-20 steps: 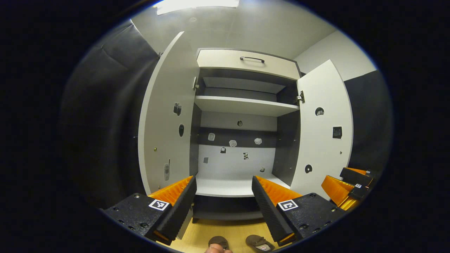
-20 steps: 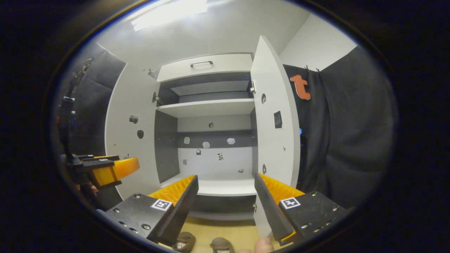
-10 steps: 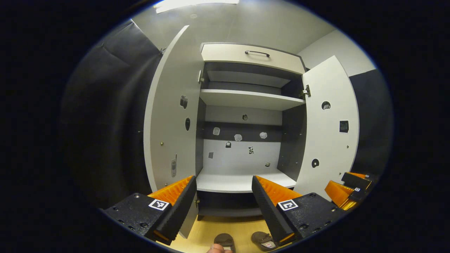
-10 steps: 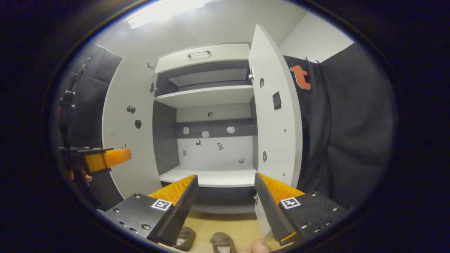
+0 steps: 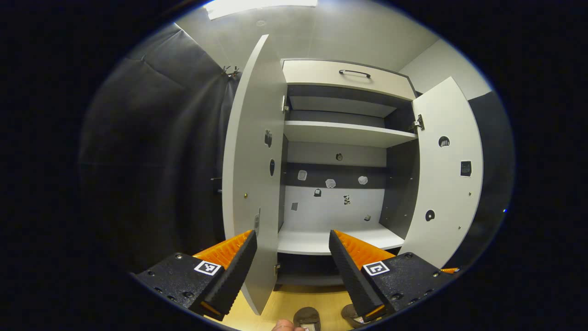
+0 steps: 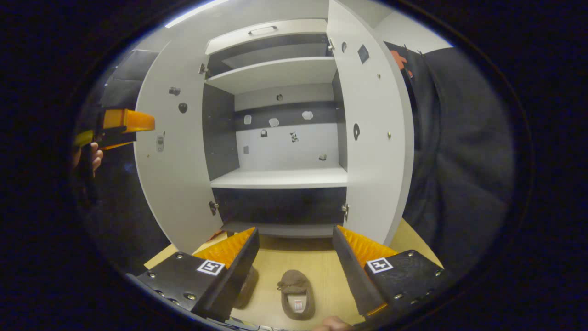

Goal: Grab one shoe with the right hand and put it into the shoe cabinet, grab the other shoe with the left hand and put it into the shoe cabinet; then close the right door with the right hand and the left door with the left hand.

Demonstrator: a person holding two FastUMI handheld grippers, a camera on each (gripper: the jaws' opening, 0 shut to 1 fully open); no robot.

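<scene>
At the bottom of the right gripper view, a shoe [image 6: 296, 294] lies between the released right gripper's [image 6: 296, 257] fingers, the left gripper [image 5: 291, 257] likewise released.

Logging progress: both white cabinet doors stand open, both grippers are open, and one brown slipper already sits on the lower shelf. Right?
Not quite. The lower shelf holds no slipper: in the right gripper view the brown slipper lies on the wooden floor, between the open right gripper fingers. Both doors and the left gripper are open.
</scene>
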